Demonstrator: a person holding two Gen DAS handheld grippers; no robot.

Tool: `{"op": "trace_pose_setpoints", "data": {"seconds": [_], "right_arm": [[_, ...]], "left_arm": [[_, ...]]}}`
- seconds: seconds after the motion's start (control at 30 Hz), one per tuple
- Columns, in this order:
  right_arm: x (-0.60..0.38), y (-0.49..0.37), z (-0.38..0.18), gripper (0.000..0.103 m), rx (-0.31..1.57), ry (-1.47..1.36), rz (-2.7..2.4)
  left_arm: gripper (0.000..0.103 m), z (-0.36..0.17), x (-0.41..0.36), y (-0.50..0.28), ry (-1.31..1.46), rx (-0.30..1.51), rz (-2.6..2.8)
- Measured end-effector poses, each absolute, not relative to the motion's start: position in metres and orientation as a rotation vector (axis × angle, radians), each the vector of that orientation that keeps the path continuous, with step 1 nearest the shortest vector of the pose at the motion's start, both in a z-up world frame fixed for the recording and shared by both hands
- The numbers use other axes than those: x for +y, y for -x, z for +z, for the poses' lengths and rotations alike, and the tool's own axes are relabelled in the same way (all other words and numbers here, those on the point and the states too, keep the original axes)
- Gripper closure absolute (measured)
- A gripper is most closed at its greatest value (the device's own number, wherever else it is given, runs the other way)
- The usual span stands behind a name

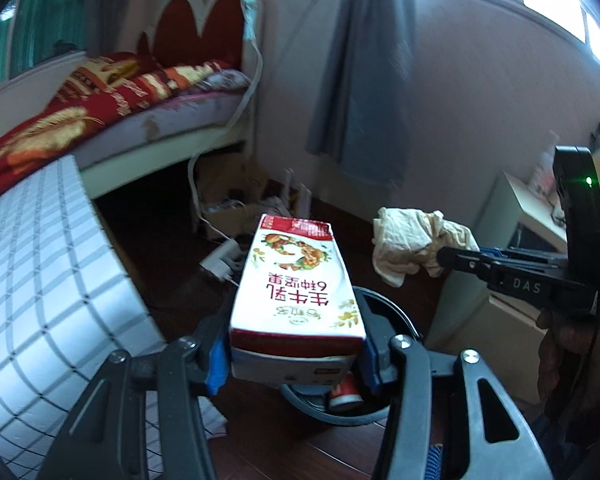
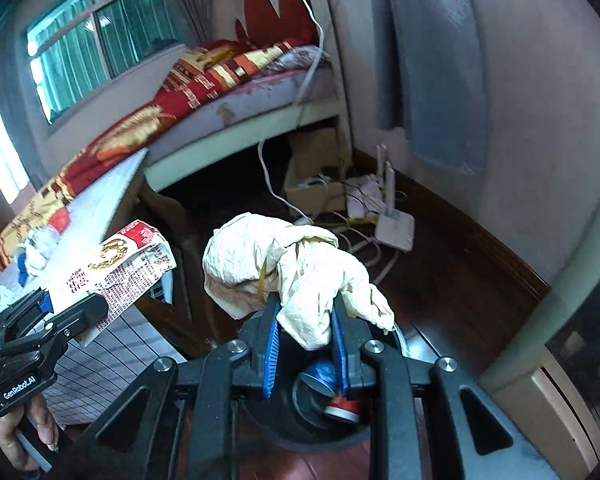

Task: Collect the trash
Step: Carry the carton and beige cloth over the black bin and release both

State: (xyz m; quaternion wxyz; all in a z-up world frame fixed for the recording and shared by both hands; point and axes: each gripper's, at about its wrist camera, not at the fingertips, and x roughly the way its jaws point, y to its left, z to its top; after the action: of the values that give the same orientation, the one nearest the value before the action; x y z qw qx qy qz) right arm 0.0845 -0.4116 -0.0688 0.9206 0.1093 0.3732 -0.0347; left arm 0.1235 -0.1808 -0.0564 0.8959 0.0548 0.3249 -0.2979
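Holding 2 items above black bin (image 2: 300, 428): left gripper (image 1: 296, 356) fingers clamped on milk carton (image 1: 296, 280); right gripper (image 2: 306, 344) fingers clamped on crumpled paper (image 2: 284, 264).

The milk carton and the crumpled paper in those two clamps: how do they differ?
The milk carton is a stiff printed box with red edges; the crumpled paper is soft, cream and shapeless. The left tool clamps the carton across its width, jaws fairly wide; the right tool pinches only a fold of paper, jaws narrow. Both are held above the dark bin.
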Motion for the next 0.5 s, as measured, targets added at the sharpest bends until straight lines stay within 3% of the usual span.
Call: {"op": "trace_pose_setpoints", "data": {"seconds": [0.5], "right_arm": [[-0.440,-0.105,-0.162,0.078,0.986,-0.239,-0.065]], "left_arm": [[0.050,-0.132,-0.229,-0.144,-0.156,0.890,-0.719]]}}
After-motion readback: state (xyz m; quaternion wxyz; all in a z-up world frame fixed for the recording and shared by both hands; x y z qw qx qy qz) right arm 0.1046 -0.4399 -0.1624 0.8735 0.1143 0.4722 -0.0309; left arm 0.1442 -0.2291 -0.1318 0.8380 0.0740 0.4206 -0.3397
